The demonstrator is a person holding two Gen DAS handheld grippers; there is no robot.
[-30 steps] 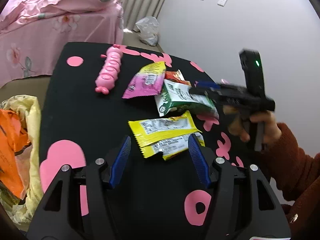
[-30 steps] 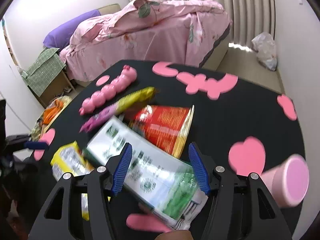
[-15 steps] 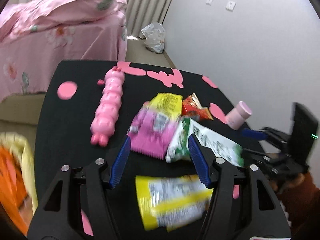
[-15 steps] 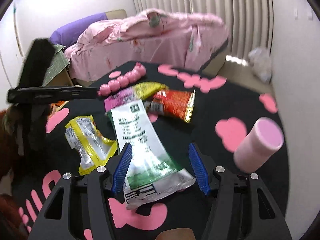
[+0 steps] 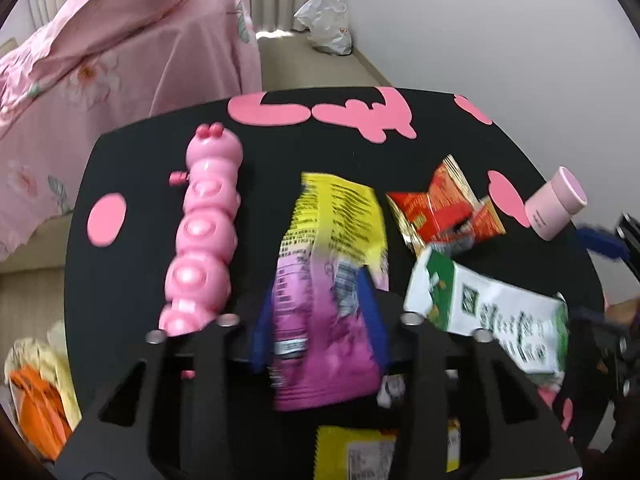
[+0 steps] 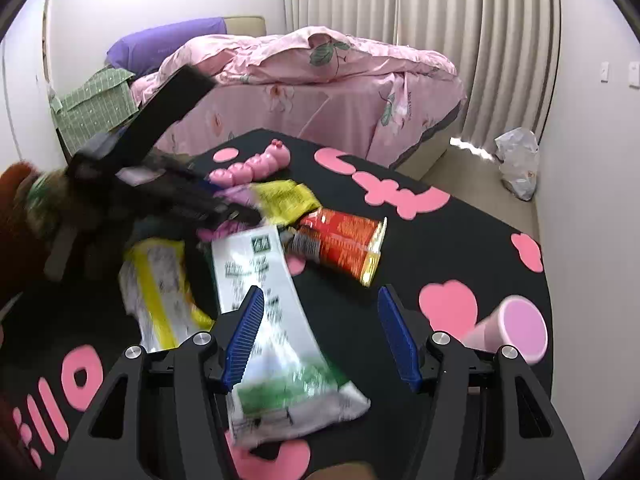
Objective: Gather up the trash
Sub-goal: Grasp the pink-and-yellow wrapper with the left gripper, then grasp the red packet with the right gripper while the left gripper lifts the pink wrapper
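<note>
Several snack wrappers lie on a black table (image 5: pixel 140 168) with pink shapes. My left gripper (image 5: pixel 316 312) has the pink and yellow wrapper (image 5: pixel 328 232) between its blue pads; its jaws are closing and the pads touch the bag's sides. A green and white wrapper (image 5: pixel 492 312) lies to its right, a red wrapper (image 5: pixel 440 204) beyond, and a yellow wrapper (image 5: pixel 360 452) under the gripper body. My right gripper (image 6: pixel 320 336) stands open above the green and white wrapper (image 6: pixel 268 300), its left pad over the bag. The left gripper (image 6: pixel 240 212) shows there too, blurred, in a hand.
A pink caterpillar toy (image 5: pixel 204 240) lies left of the wrappers. A pink cylinder (image 5: pixel 556 204) lies on its side near the table's right edge. A yellow bag with orange contents (image 5: pixel 32 384) hangs off the left side. A pink bed (image 5: pixel 120 40) stands behind.
My left gripper moved forward from the yellow wrappers to the pink and yellow one and its jaws narrowed around it. My right gripper drew back a little over the green and white wrapper.
</note>
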